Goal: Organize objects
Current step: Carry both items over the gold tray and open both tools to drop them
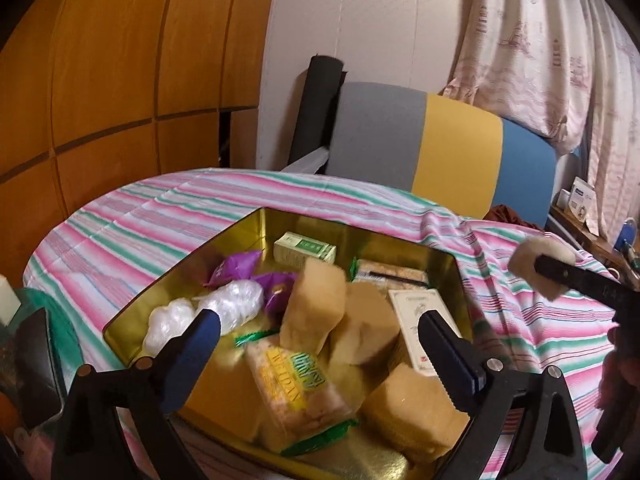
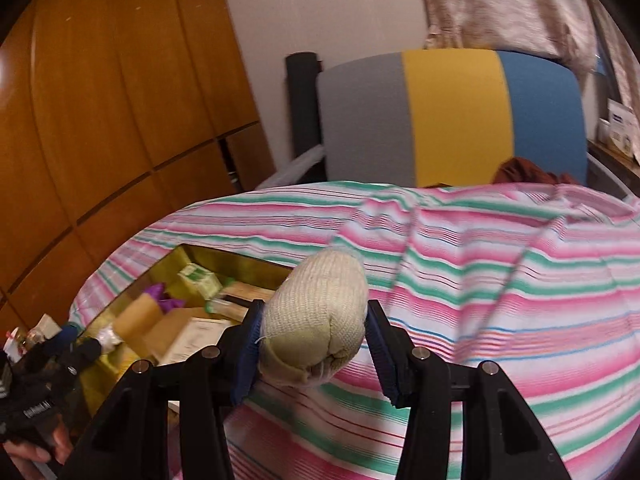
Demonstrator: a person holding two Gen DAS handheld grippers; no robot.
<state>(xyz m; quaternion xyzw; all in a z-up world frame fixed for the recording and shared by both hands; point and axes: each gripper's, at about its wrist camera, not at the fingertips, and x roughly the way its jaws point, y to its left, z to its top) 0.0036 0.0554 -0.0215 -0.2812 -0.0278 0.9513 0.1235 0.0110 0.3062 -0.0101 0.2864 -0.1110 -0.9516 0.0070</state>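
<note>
Gold tin (image 1: 224,236) of snacks and sponges on a striped cloth (image 1: 132,216), one gripper over it and one beside it.
At lower left of the left wrist view, the left gripper (image 1: 320,334) hangs over the tin with jaws spread wide and empty, above tan sponge blocks (image 1: 316,304) and a biscuit packet (image 1: 288,384). At right, the right gripper (image 2: 312,340) has its jaws closed on a cream rolled bandage (image 2: 320,312), held over the cloth just right of the tin.
</note>
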